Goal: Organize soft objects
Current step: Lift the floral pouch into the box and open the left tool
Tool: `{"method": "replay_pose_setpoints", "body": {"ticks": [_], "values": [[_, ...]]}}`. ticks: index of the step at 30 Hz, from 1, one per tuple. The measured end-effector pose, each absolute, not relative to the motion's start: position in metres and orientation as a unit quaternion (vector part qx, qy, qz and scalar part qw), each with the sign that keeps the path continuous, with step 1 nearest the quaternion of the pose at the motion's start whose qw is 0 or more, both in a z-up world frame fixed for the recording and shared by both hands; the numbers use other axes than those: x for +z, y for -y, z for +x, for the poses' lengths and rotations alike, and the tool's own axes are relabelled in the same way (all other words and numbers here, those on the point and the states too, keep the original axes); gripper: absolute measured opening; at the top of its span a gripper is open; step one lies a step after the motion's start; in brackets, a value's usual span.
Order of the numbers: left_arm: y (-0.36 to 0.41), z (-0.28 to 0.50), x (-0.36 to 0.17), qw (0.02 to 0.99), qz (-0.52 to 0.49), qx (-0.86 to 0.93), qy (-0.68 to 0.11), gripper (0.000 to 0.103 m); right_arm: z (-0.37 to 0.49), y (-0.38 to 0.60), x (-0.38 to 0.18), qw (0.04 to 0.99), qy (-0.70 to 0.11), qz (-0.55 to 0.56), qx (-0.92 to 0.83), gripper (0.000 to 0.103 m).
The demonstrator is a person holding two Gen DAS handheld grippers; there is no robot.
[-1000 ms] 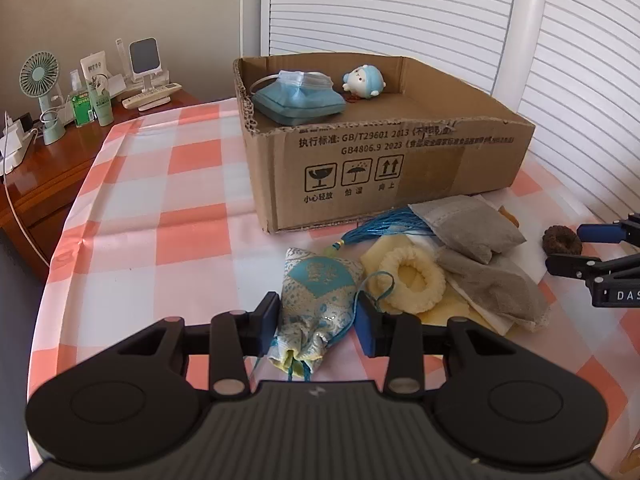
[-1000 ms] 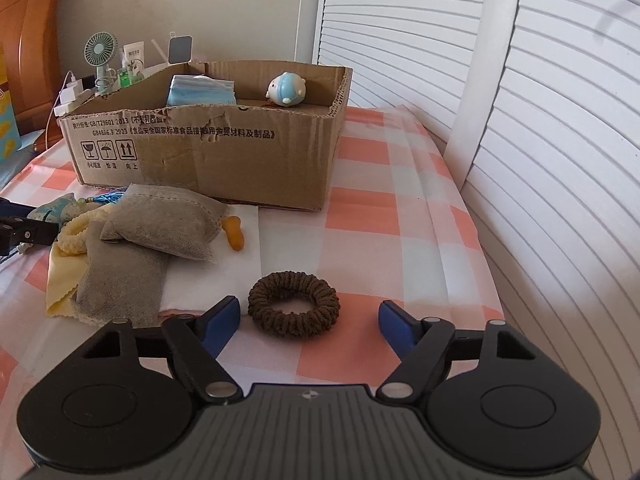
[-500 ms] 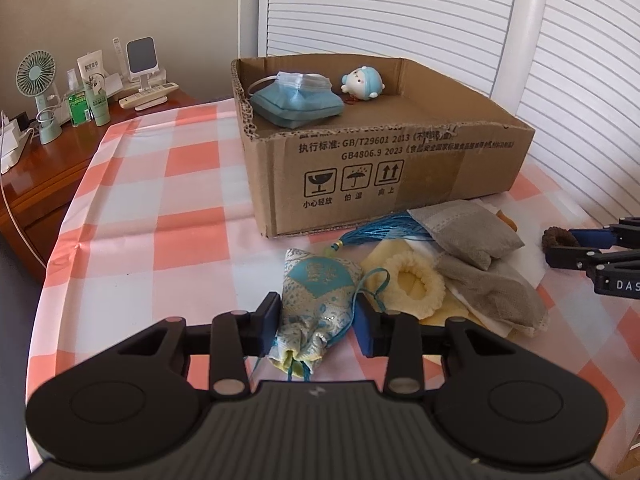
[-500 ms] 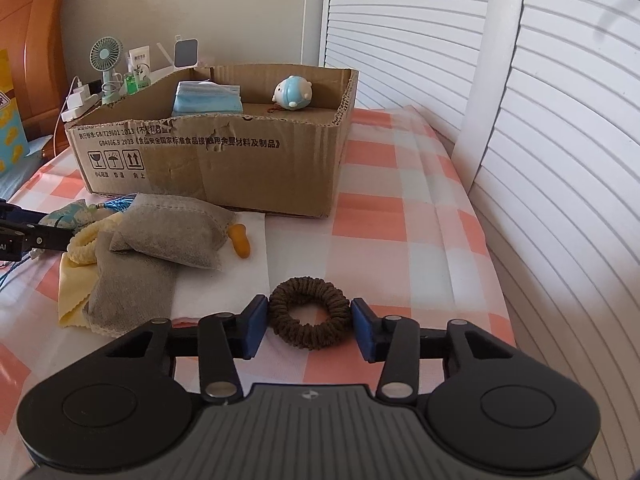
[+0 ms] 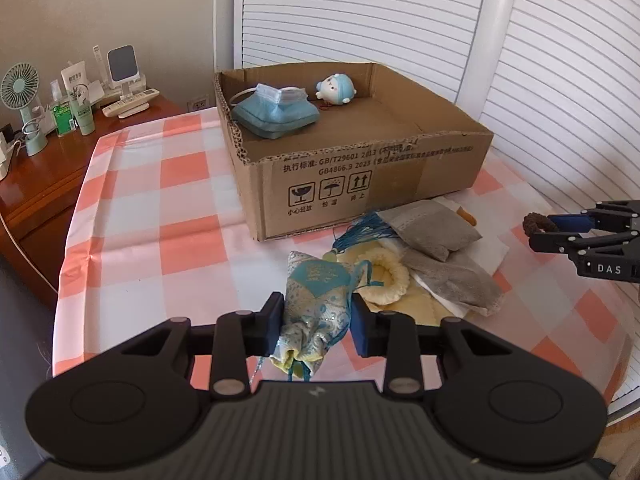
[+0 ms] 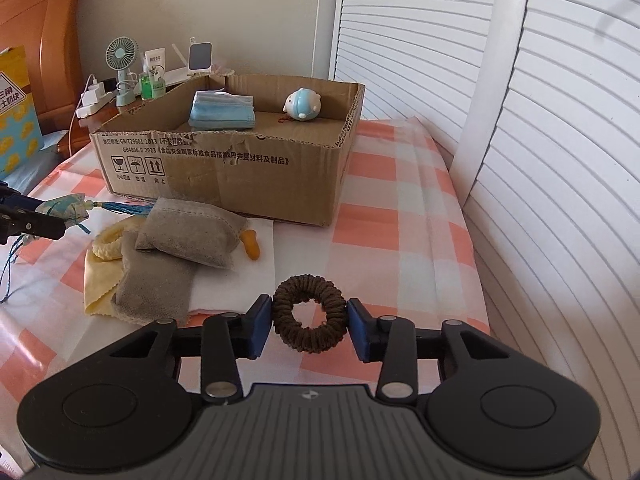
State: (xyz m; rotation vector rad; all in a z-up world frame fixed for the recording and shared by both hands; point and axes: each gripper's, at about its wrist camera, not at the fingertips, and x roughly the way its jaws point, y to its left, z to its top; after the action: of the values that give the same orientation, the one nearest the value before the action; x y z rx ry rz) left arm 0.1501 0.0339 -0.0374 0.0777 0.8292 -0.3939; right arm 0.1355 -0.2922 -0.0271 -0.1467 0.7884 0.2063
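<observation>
In front of the cardboard box (image 5: 360, 184), the left gripper (image 5: 316, 320) has just squeezed tighter on the blue sachet pouch (image 5: 318, 300). The right gripper (image 6: 309, 324) has just closed on the brown hair scrunchie (image 6: 309, 312). The pouch's tassel (image 5: 360, 232) lies under a grey bag (image 5: 432, 228) and might drag it along.
</observation>
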Motion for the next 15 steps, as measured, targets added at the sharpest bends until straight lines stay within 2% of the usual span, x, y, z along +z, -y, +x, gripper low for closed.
{"method": "replay_pose_setpoints", "body": {"ticks": [7,15], "values": [[-0.033,0.144,-0.007,0.887,0.061,-0.225,-0.399,0.032,0.129,0.292,-0.007,0.916,-0.374,-0.079,0.123,0.046],[-0.02,0.15,0.037,0.893,0.086,-0.257,-0.359,0.032,0.124,0.29,0.012,0.919,-0.358,-0.084,0.142,0.046]]}}
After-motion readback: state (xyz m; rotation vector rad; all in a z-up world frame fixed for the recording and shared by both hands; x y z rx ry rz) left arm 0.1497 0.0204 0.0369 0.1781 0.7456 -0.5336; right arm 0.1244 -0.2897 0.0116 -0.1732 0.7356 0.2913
